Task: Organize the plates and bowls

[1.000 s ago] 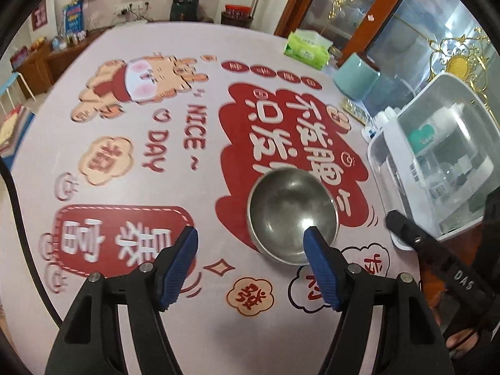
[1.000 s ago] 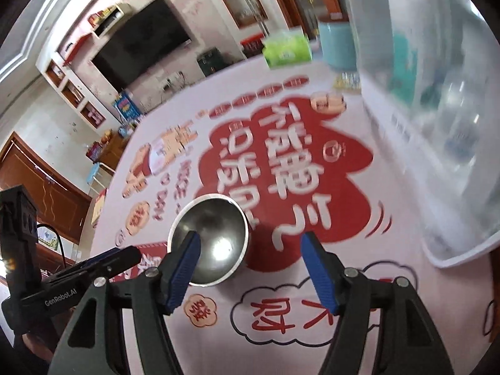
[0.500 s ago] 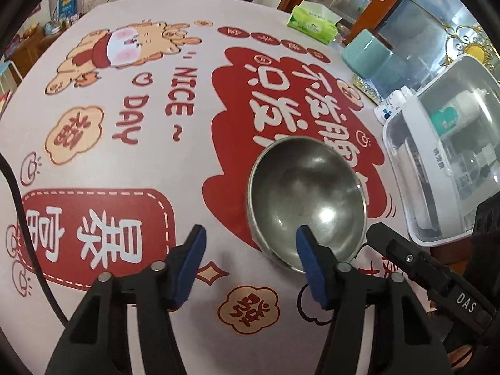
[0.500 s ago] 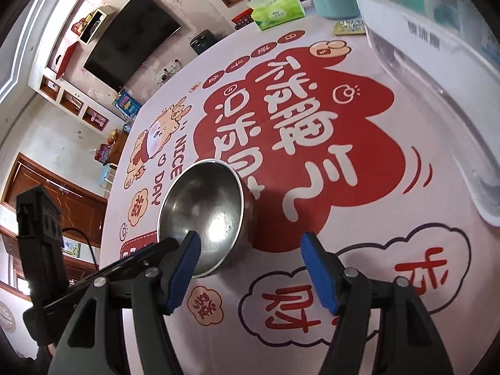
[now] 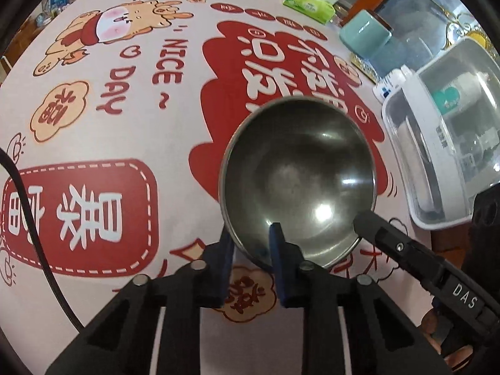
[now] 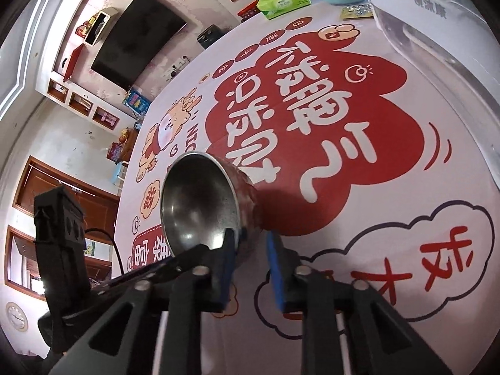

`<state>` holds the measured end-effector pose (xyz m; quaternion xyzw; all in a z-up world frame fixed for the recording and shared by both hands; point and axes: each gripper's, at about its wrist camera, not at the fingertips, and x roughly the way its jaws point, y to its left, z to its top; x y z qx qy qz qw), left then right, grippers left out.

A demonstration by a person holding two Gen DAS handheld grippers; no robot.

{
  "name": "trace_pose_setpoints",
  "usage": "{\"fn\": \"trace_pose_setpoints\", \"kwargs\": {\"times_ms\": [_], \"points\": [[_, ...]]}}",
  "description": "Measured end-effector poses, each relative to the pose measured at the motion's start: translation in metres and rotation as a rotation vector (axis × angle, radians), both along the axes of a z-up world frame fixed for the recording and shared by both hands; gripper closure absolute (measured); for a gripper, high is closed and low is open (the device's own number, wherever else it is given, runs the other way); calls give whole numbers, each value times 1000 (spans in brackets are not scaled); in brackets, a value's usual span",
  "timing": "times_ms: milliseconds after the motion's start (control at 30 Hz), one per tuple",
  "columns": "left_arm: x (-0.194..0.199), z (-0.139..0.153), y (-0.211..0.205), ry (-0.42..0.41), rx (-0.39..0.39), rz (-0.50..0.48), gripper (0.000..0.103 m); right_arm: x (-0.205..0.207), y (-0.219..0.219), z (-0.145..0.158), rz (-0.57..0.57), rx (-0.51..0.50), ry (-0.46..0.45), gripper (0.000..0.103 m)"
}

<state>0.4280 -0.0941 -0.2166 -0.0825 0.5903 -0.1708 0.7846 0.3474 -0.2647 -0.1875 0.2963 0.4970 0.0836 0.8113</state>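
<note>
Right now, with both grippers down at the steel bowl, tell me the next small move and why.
Probably lift straight up, both hands together. The left gripper and the right gripper have just closed, each with one of its fingers inside and one outside the rim of the steel bowl, on its near edge. The bowl looks tilted on the tablecloth, so rising evenly should stop it from twisting.

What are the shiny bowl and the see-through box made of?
The bowl looks like stainless steel: grey, smooth, with bright mirror-like glints inside. The storage box looks like clear plastic with a slightly cloudy finish, since bottles show through its walls, though glass cannot be fully ruled out.
</note>
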Motion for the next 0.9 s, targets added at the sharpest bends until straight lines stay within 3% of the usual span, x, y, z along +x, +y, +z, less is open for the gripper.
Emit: {"fn": "trace_pose_setpoints", "kwargs": {"times_ms": [167, 433, 900], "points": [[-9, 0, 1, -4, 12, -8, 87, -3, 2, -4, -7, 5, 20, 95], [-25, 7, 6, 14, 26, -19, 87, -21, 5, -3, -13, 21, 73, 95], [-91, 34, 5, 13, 55, -54, 87, -81, 5, 21, 8, 16, 72, 95]]}}
